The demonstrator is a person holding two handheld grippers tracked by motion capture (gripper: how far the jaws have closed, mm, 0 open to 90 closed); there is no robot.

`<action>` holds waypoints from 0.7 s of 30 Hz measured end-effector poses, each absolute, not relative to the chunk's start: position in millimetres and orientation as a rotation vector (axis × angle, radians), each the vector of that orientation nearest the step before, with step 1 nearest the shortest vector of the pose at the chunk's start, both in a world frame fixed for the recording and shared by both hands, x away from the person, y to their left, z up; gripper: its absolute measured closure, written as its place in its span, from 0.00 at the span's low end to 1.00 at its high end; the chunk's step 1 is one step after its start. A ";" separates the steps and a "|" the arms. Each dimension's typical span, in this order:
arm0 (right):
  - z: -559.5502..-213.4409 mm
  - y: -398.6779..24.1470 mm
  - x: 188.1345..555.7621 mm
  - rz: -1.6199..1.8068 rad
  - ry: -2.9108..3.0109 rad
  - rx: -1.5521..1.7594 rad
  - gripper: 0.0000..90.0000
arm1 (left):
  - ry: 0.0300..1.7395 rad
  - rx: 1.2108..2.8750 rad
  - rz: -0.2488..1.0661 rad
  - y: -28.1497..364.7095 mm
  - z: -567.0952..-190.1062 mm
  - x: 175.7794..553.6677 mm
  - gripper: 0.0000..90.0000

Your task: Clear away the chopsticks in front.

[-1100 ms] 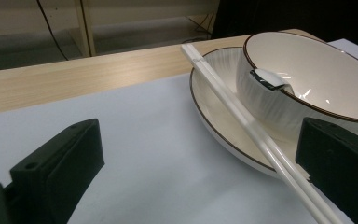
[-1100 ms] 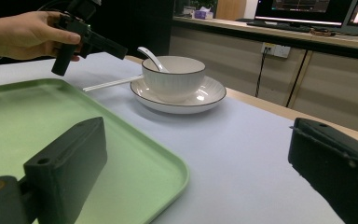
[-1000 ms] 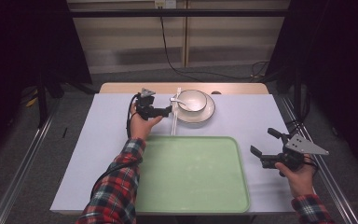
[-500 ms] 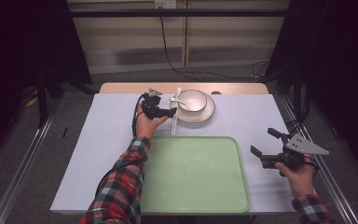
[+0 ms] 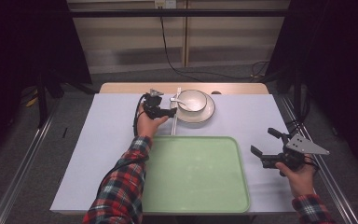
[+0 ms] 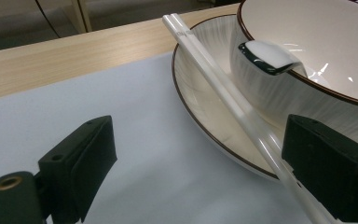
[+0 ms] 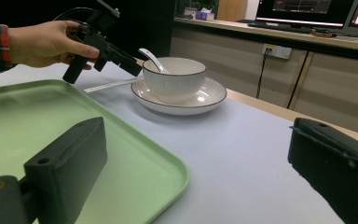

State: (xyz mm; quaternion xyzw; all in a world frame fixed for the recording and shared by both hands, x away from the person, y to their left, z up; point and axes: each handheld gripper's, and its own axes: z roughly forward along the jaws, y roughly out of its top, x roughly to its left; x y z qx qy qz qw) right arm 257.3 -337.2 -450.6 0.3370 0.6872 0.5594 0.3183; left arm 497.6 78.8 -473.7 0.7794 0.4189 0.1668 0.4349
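A white bowl (image 5: 192,100) with a white spoon (image 5: 177,99) in it stands on a white plate (image 5: 200,115) at the far middle of the table. A pair of white chopsticks (image 5: 173,122) lies along the plate's left edge. My left gripper (image 5: 171,112) reaches in from the left at the chopsticks. In the left gripper view the chopsticks (image 6: 223,88) run between the jaws, close to the right one, and the pads do not press on them. Those jaws have just been closing a little, and the left gripper (image 6: 200,135) is still open. My right gripper (image 5: 263,140) is open and empty beside the tray's right edge.
A large pale green tray (image 5: 196,172) lies bare on the near middle of the white table cover. In the right gripper view the tray (image 7: 51,116) is at the left and the bowl (image 7: 175,77) stands beyond it. The wooden table edge (image 5: 121,87) runs behind the plate.
My left gripper has edged to the right, closer to the chopsticks and the plate. The right gripper has stayed where it was.
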 end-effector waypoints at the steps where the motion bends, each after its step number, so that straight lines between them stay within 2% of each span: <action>1: -450.7 -337.4 257.3 1.470 1.812 0.881 0.04 | 1.043 1.952 0.422 78.7 -473.6 497.6 0.11; 14: -450.5 -338.2 257.3 1.482 1.800 0.892 0.04 | 1.071 1.943 0.427 75.3 -475.3 498.3 0.18; 21: -450.4 -338.6 257.0 1.486 1.796 0.901 0.04 | 1.099 1.952 0.415 75.8 -475.1 497.5 0.28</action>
